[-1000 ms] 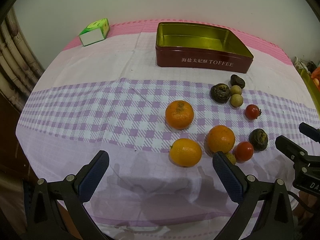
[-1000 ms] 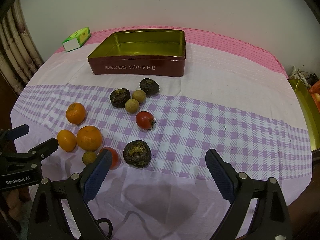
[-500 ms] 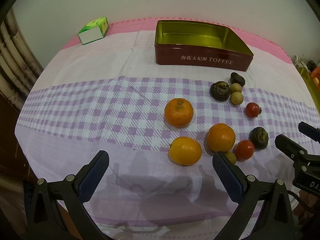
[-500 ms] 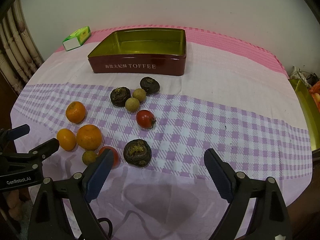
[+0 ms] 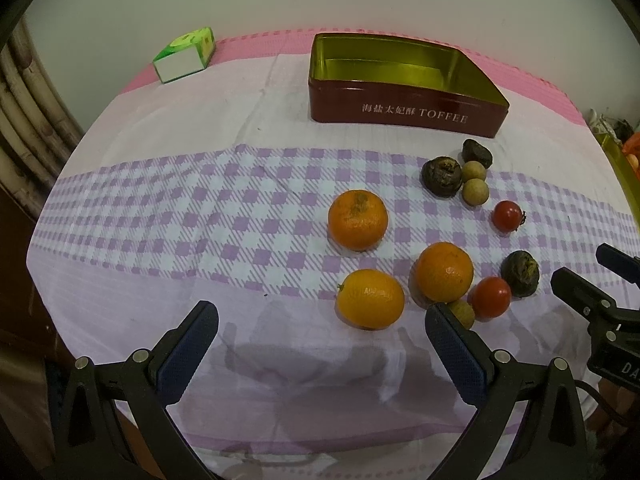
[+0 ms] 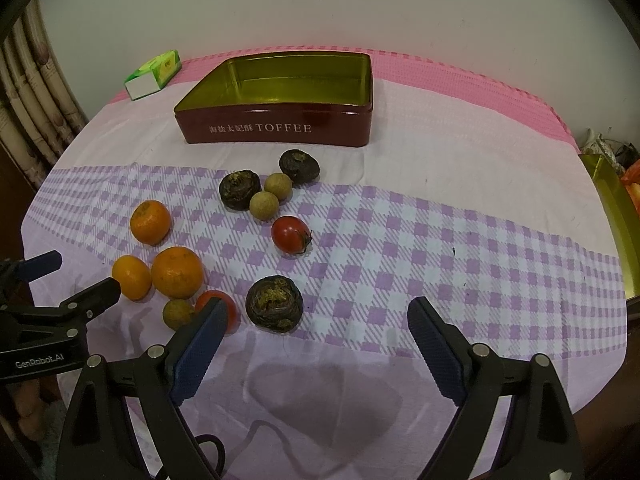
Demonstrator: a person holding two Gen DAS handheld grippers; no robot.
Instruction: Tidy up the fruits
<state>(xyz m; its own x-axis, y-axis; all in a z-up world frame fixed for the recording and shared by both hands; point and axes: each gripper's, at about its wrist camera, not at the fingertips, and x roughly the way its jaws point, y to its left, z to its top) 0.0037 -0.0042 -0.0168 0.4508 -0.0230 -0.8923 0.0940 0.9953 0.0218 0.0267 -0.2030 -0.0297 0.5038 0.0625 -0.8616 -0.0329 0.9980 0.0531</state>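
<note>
A plain pale wall backs a tabletop (image 6: 460, 152) under a pink and purple-checked cloth. At upper centre of both views stands an open red TOFFEE tin (image 6: 280, 130), its gold interior empty. A green-and-white carton (image 6: 154, 74) lies at upper left, well clear of the work.

All fruit lies loose on the cloth in front of the tin: three oranges (image 5: 357, 219) (image 5: 443, 271) (image 5: 370, 298), three dark wrinkled fruits (image 6: 274, 302) (image 6: 239, 190) (image 6: 299, 165), two tomatoes (image 6: 290, 234) (image 5: 490, 297), three small tan longan-like fruits (image 6: 264, 205) (image 6: 278, 186) (image 6: 178, 313).

The left gripper (image 5: 320, 332) hangs at lower frame, fingers spread, nothing between them. The right gripper (image 6: 314, 326) likewise shows fingers wide apart and empty, drawing slightly inward.

Judgement: sorting has not begun; the first pick is pending. The nearest dark fruit sits just ahead of the right fingers. One tomato and one tan fruit crowd an orange closely, so picking there risks nudging neighbours.
</note>
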